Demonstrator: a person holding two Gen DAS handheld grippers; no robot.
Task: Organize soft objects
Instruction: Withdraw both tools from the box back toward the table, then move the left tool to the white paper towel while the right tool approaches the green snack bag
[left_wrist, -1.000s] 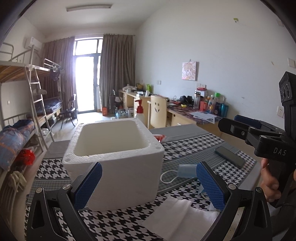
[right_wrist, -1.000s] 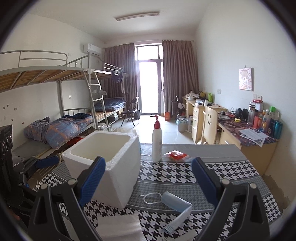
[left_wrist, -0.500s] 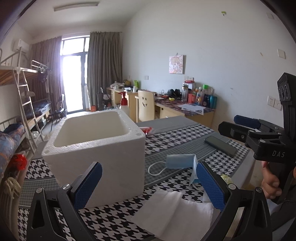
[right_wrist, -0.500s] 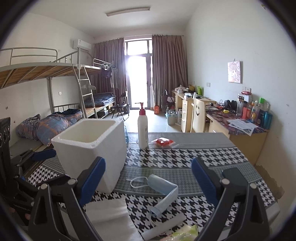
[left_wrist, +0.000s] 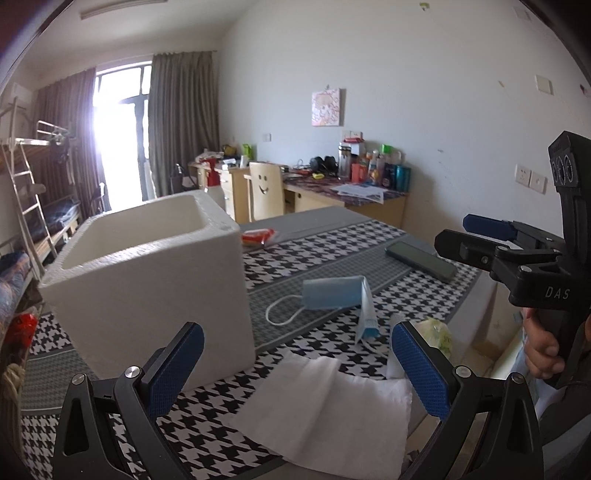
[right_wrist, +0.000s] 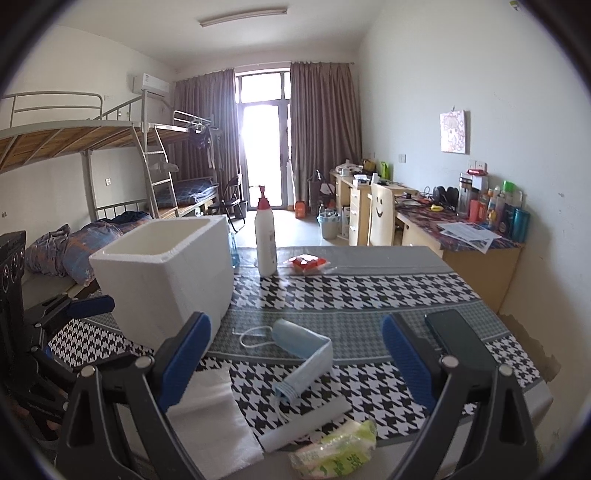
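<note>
A white foam box (left_wrist: 147, 288) (right_wrist: 166, 288) stands open-topped on the houndstooth table (right_wrist: 351, 288). A blue face mask (left_wrist: 328, 293) (right_wrist: 295, 336) lies folded to the right of it. Near the front edge lie a white cloth (left_wrist: 321, 402) (right_wrist: 210, 417), a white tube (right_wrist: 306, 424) and a green tissue pack (left_wrist: 437, 332) (right_wrist: 340, 446). My left gripper (left_wrist: 295, 354) hangs open above the cloth, holding nothing. My right gripper (right_wrist: 295, 343) is open over the mask and tube, also empty; it shows at the right of the left wrist view (left_wrist: 452, 232).
A dark phone (left_wrist: 421, 258) (right_wrist: 458, 339) lies on the table's right side. At the far edge stand a pump bottle (right_wrist: 266, 236) and a red packet (left_wrist: 256, 236) (right_wrist: 306, 263). Bunk beds are on the left, desks and a chair behind on the right.
Both views have drawn back and tilted down, so the cloth, tube and tissue pack at the front edge now show. Both grippers stay open and empty.
</note>
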